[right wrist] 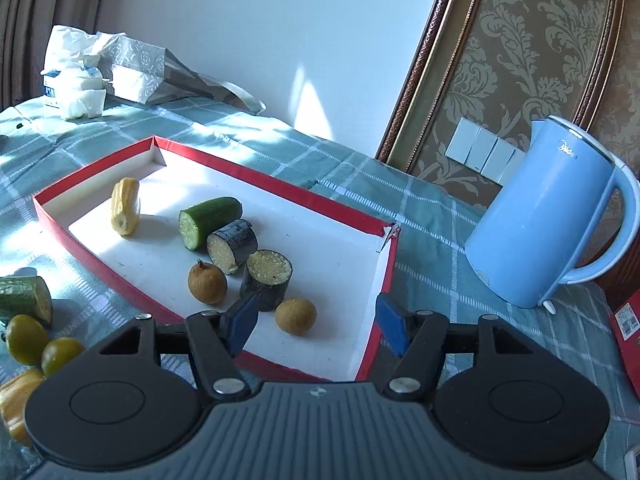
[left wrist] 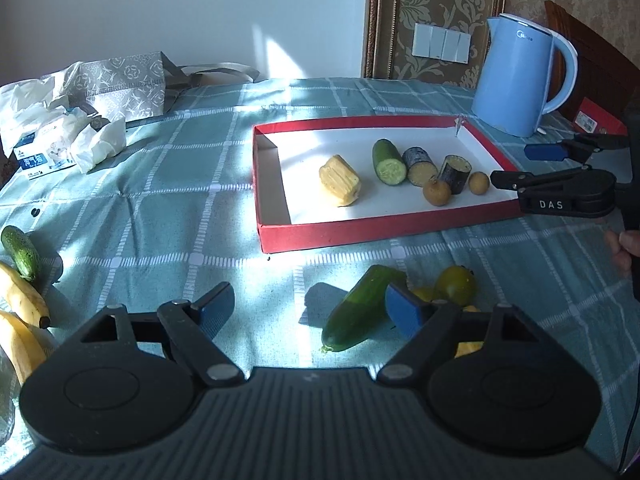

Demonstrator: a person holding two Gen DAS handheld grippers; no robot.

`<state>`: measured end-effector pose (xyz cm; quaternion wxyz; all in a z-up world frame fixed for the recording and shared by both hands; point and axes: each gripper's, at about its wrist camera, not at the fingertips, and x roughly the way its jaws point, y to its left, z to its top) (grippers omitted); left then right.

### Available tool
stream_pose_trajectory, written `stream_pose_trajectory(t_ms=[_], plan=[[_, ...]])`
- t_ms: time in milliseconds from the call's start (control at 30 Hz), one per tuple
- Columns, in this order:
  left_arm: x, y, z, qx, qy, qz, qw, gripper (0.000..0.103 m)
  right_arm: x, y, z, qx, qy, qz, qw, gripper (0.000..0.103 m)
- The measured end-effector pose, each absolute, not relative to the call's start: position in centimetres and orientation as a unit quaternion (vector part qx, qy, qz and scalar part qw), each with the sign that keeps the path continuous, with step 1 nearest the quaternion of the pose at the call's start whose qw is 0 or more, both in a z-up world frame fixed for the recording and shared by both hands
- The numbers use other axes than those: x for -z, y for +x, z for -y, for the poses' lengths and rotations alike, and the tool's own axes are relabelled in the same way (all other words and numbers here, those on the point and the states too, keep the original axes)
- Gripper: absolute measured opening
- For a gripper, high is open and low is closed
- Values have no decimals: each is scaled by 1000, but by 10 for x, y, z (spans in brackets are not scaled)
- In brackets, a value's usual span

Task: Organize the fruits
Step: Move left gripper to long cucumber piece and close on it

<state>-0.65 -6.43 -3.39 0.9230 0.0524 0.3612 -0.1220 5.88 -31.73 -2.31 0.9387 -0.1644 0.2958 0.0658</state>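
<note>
Nearest the left wrist camera, the left hand-held gripper hangs over the tabletop with its jaws spread wide and nothing between them; its right blue pad sits just in front of a whole cucumber lying on the teal checked cloth. Beside that cucumber are two green tomatoes and a yellow pepper piece. Off to the left edge lie two bananas and a small cucumber.

Over the near right corner of the red-walled tray, the right hand-held gripper stands part open, gripping nothing; a small brown round fruit rests on the tray's white floor between its pads, touching neither. Farther in, the tray holds a second brown fruit, two dark-skinned cut pieces with pale yellow flesh, a cut cucumber half and a ridged yellow chunk (all apart from the tray's walls).

Beyond the tray, a light blue kettle stands at the right, with a red box behind it. At the far left sit a patterned grey bag and crumpled white tissue packs. Sunlight streaks the cloth and the plain white wall; to the right the wall carries ornate gold damask paper with a row of white switches.
</note>
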Motion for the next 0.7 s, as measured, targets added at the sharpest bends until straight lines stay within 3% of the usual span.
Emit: stream_pose_trajectory(t_ms=[533, 633, 700], plan=[[53, 6, 72, 231, 139, -368, 890, 82, 36, -50, 317, -46, -127, -345, 929, 64], [55, 10, 75, 249, 167, -364, 882, 81, 36, -57, 315, -39, -125, -346, 929, 64], [59, 15, 76, 263, 187, -368, 872, 74, 35, -61, 313, -35, -124, -346, 930, 64]])
